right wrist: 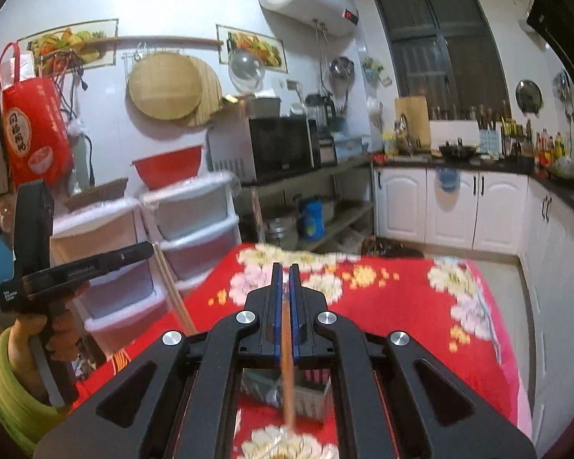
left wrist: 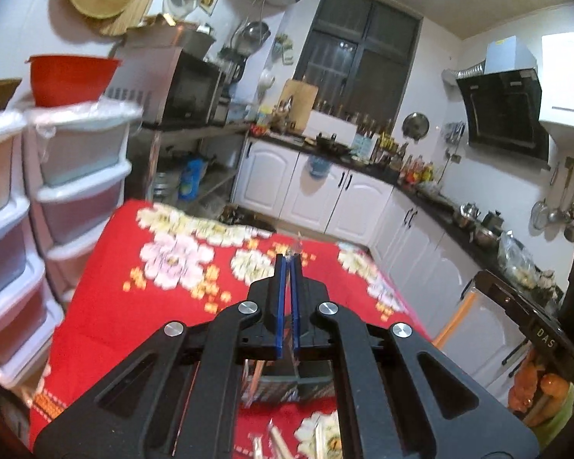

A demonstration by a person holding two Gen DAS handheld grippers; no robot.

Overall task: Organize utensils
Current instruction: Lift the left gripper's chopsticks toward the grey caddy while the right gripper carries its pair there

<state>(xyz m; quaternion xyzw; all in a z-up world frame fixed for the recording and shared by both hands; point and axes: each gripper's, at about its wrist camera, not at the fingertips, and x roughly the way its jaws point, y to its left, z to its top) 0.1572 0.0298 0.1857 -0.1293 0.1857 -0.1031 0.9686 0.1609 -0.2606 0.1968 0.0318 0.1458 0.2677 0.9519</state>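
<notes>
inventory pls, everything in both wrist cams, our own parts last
tablecloth: one, red with flowers, covers the table
utensil holder: one, grey, on the cloth below the right claw
wooden chopstick: one, tan, gripped in the right claw, over the holder
chopstick pair: seemingly two, tan, hanging from the left claw
drawer units: two stacks, white, left of the table
bowl: one, red, on top of the drawers
microwave: one, black front, on the shelf
water heater: one, white, high on the wall
left claw: black, blue pads, shut
right claw: black, blue pads, shut
left hand: one, green sleeve, on the left handle
</notes>
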